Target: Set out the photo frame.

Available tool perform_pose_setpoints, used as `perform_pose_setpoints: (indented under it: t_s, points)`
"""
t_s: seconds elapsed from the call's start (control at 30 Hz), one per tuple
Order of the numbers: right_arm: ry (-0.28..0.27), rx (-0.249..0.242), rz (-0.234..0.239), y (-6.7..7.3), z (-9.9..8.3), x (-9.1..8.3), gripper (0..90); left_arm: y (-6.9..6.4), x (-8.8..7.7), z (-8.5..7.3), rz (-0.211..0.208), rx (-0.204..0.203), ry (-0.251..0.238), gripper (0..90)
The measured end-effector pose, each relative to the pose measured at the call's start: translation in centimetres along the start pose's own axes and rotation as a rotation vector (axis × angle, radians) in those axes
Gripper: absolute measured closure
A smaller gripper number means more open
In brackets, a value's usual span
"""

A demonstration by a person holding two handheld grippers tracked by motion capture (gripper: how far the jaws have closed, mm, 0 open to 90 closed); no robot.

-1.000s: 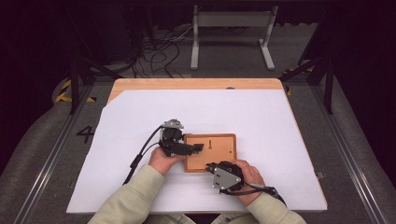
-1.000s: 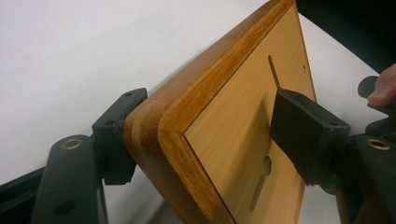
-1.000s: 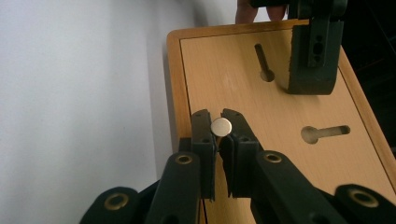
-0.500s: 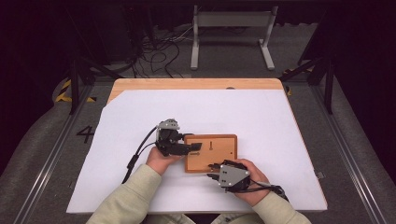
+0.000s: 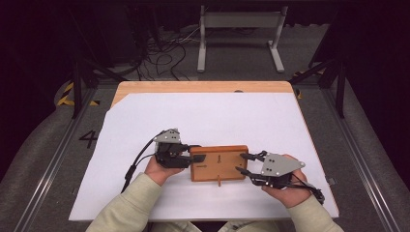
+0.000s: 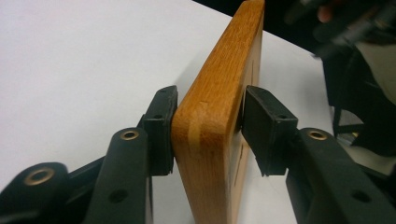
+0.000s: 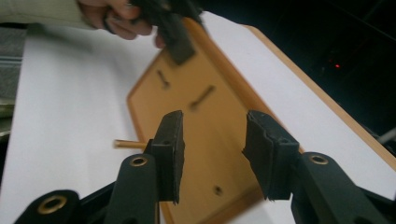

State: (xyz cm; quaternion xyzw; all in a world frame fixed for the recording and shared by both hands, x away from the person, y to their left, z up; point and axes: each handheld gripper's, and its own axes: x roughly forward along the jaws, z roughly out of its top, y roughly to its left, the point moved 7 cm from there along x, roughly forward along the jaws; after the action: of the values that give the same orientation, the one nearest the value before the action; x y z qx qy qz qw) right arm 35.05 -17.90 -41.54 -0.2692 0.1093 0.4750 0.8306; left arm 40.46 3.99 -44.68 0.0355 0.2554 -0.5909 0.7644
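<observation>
Nearest, bottom of the high view: two forearms in pale sleeves (image 5: 126, 209), entering from the lower edge.

Right gripper (image 5: 245, 163), lower right of centre in the high view, held in the right hand (image 5: 285, 188). A grey plate tops it. Its jaws have just been opening and stand spread at the board's right end, pointing toward it. In the right gripper view (image 7: 212, 140) the pads stand apart in front of the board's face, pressing on nothing.

Board (image 5: 218, 163), wooden, just below centre in the high view, lying on the sheet between the two grippers. Dark slots mark its top face. A thin peg (image 5: 219, 182) sticks out of its near edge; in the right gripper view the peg (image 7: 127, 144) shows at centre left.

Left gripper (image 5: 186, 155), left of centre in the high view, held in the left hand (image 5: 159, 169). Its jaws have just been closing and now pinch the board's left end. In the left gripper view (image 6: 208, 122) one pad sits on each face of the board (image 6: 212, 121), both touching the wood. A black cable (image 5: 138, 162) trails from it toward the lower left.

Sheet (image 5: 203, 121), white, covering most of the table.

Table (image 5: 193, 87), wooden, its bare far edge showing above the sheet.

Farther, top of the high view: a grey floor stand (image 5: 239, 29) and loose cables (image 5: 159, 53) on the floor.
</observation>
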Motion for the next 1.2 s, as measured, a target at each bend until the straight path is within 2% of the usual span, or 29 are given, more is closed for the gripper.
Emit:
perform_pose_setpoints:
  t_s: [0.17, 0.23, 0.27, 0.37, 0.47, 0.6, 0.7, 0.97, 1.07, 1.2]
  points:
    - [-0.018, 0.065, -0.054, -1.9, -1.0, -1.7, 57.6, -1.1, -0.5, -0.3, -0.021, 0.042, 0.022, 62.0]
    - [-0.019, 0.069, -0.062, -2.1, -1.1, -2.0, 57.4, -1.2, -0.6, -0.4, -0.025, 0.049, 0.026, 62.7]
    - [-0.012, 0.070, -0.084, -2.5, -1.2, -2.2, 57.2, -1.6, -0.7, -0.5, -0.029, 0.059, 0.031, 63.8]
    - [0.018, 0.062, -0.109, -2.8, -1.9, -2.1, 57.3, -2.1, -0.9, -0.6, -0.031, 0.083, 0.038, 65.0]
    - [0.037, 0.073, -0.122, -3.0, -2.6, -2.0, 57.5, -2.5, -1.0, -0.8, -0.034, 0.104, 0.042, 66.9]
    - [0.054, 0.093, -0.141, -3.5, -3.3, -2.1, 57.6, -3.5, -1.1, -1.0, -0.038, 0.155, 0.055, 68.4]
    - [0.070, 0.108, -0.156, -3.8, -3.9, -2.3, 57.9, -3.9, -1.1, -1.1, -0.041, 0.172, 0.065, 68.5]
    - [0.100, 0.130, -0.169, -4.2, -5.2, -2.4, 58.2, -4.7, -1.1, -1.4, -0.082, 0.181, 0.087, 66.0]
    - [0.106, 0.139, -0.169, -4.2, -5.5, -2.4, 57.9, -4.9, -1.1, -1.5, -0.109, 0.158, 0.095, 64.6]
    - [0.111, 0.147, -0.169, -4.3, -5.8, -2.4, 57.6, -5.1, -1.1, -1.7, -0.130, 0.159, 0.110, 62.9]
